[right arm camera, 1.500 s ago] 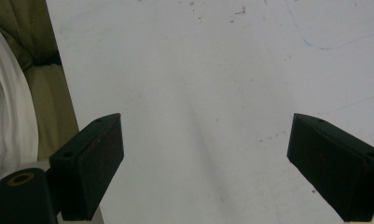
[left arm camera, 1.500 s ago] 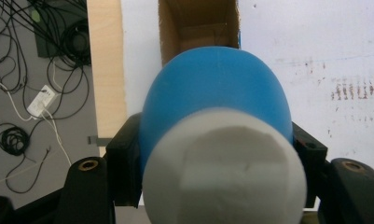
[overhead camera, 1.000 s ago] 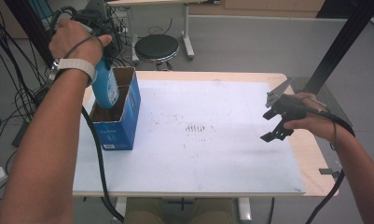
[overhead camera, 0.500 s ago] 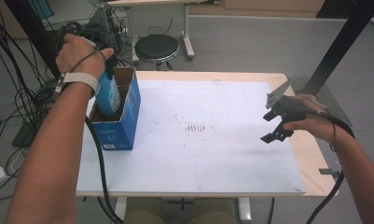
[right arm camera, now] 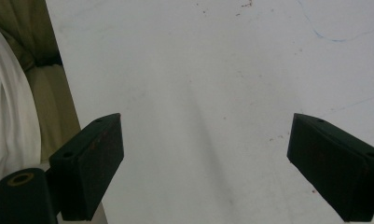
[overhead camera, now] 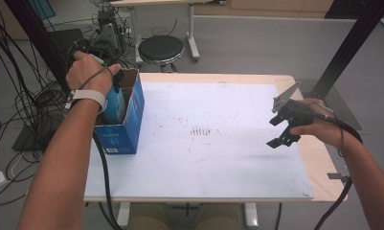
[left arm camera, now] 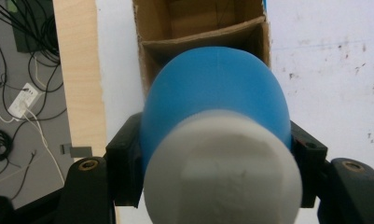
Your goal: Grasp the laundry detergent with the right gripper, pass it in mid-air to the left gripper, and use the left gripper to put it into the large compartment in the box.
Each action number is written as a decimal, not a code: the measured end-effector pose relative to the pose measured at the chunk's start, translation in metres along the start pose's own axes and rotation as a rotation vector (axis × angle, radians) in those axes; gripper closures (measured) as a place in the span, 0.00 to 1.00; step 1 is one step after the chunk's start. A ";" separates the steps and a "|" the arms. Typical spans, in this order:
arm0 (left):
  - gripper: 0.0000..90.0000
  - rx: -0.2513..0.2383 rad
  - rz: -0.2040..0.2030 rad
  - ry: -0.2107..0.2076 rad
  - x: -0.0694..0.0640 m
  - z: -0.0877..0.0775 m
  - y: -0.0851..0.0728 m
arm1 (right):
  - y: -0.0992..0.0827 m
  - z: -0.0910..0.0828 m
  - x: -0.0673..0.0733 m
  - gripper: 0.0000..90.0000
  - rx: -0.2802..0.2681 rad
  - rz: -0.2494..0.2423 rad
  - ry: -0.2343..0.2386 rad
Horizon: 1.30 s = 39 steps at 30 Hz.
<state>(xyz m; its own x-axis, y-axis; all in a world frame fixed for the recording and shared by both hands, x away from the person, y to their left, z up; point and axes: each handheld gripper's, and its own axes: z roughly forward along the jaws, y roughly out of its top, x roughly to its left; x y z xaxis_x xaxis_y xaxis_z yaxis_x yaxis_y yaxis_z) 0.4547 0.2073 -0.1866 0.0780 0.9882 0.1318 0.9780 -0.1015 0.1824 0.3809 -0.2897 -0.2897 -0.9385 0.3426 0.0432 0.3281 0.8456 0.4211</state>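
A blue bottle (left arm camera: 215, 88) with a white cap (left arm camera: 222, 172) is clamped between the black jaws of my left gripper (left arm camera: 216, 165). In the high view the bottle (overhead camera: 115, 103) stands upright, partly sunk into an open blue cardboard box (overhead camera: 125, 129) at the table's left edge. A hand covers most of the left gripper (overhead camera: 114, 81) there. Cardboard dividers split the box (left arm camera: 198, 23) into compartments. My right gripper (overhead camera: 278, 130) hovers over the table's right side. It (right arm camera: 205, 163) is open, with bare white surface between its jaws.
A white mat (overhead camera: 218, 158) covers most of the wooden table (overhead camera: 319, 158). Behind the table stand a black stool (overhead camera: 161, 48) and a slanted black post (overhead camera: 352, 43). Cables (overhead camera: 31, 96) crowd the floor at the left.
My left gripper has come down with the blue bottle, which now sits deeper in the box. The right gripper has stayed where it was.
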 end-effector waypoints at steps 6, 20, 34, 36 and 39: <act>0.41 0.007 0.008 0.000 -0.001 0.015 -0.002 | -0.001 0.002 0.000 0.12 0.000 0.006 0.006; 0.41 -0.002 0.027 0.008 -0.003 0.042 -0.008 | 0.001 0.006 0.000 0.12 0.004 0.009 0.011; 0.41 0.011 0.033 -0.005 -0.005 0.060 -0.011 | -0.003 0.005 0.000 0.12 -0.003 0.020 0.008; 0.41 0.011 0.036 -0.003 -0.005 0.062 -0.011 | -0.003 0.005 0.000 0.12 -0.001 0.018 0.008; 0.41 0.011 0.042 0.001 -0.006 0.065 -0.012 | -0.003 0.006 0.000 0.12 -0.004 0.020 0.010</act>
<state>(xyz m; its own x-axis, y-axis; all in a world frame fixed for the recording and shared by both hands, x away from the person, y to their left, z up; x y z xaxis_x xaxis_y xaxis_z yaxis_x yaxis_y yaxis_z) 0.4549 0.2101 -0.2529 0.1189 0.9830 0.1399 0.9759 -0.1417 0.1657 0.3807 -0.2896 -0.2961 -0.9326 0.3559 0.0607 0.3469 0.8368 0.4235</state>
